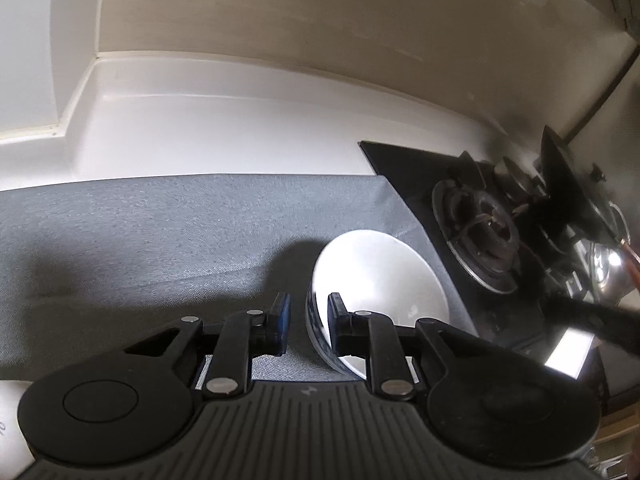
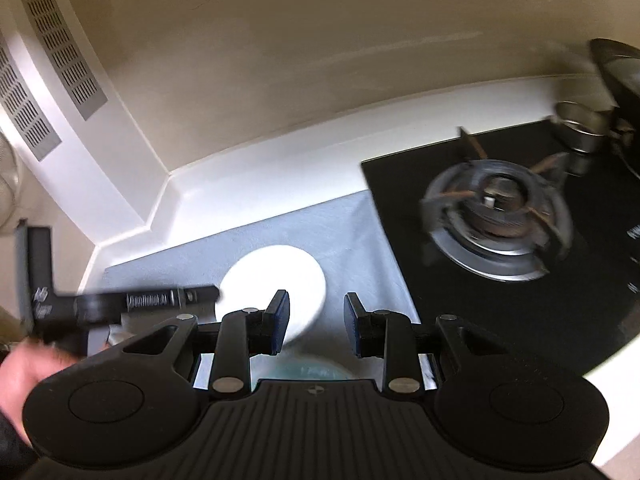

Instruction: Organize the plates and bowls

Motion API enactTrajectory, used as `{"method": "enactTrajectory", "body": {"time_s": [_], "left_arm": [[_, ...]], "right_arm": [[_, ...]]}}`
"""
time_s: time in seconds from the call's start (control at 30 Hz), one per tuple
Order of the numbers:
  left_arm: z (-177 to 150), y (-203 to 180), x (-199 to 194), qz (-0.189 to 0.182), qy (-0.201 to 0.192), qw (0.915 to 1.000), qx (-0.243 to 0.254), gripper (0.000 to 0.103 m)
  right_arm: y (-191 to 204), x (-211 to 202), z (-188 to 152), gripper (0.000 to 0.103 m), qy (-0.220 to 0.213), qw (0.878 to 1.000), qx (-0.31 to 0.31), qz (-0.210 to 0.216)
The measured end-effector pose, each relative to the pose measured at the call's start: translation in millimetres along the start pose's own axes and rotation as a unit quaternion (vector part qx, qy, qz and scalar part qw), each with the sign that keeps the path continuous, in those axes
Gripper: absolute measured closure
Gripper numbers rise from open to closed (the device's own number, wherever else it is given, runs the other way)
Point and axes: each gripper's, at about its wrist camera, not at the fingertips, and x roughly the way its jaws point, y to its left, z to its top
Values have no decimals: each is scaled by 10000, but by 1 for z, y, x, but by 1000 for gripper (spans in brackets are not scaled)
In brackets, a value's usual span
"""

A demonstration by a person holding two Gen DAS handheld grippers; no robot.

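A white bowl (image 1: 380, 280) with a dark patterned outside stands on the grey mat (image 1: 160, 240), close to the stove. My left gripper (image 1: 308, 320) straddles its near-left rim, one finger outside and one inside. The pads stand a little apart and do not press on the wall, so it is open. In the right wrist view the same bowl (image 2: 276, 280) lies just ahead and left of my right gripper (image 2: 318, 320), which is open with nothing between its pads. The left gripper (image 2: 212, 292) reaches the bowl from the left. A pale bluish dish (image 2: 308, 370) shows under the right gripper, mostly hidden.
A black gas stove (image 2: 496, 216) borders the mat on the right, with a steel pot (image 2: 580, 128) and a dark pan (image 2: 620, 68) at its back. The white counter (image 1: 220, 132) runs to the wall behind. A white object (image 1: 12, 420) sits at the lower left. A hand (image 2: 24, 368) holds the left gripper.
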Motion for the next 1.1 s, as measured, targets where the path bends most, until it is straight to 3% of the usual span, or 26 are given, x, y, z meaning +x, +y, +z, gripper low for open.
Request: {"method": "enactTrajectory", "body": {"time_s": [0.2, 0.37, 0.47, 0.6, 0.87, 1.1], "left_arm": [[-2, -3, 12, 39, 47, 9997, 216, 89], [-3, -7, 15, 18, 36, 9991, 415, 95], [-2, -7, 15, 16, 10, 9990, 441, 96], [-3, -7, 14, -1, -13, 9989, 477, 96], [3, -11, 3, -25, -89, 9988, 490, 97], [15, -37, -52, -153, -303, 9974, 643, 97]], "right_arm": [[7, 69, 16, 71, 577, 9983, 16, -114], [7, 102, 11, 71, 939, 9954, 70, -190], [8, 109, 8, 82, 1037, 9944, 90, -160], [5, 112, 7, 96, 1005, 9946, 119, -219], [2, 101, 9, 97, 854, 9960, 215, -134], [10, 53, 21, 96, 533, 9984, 205, -18]]}}
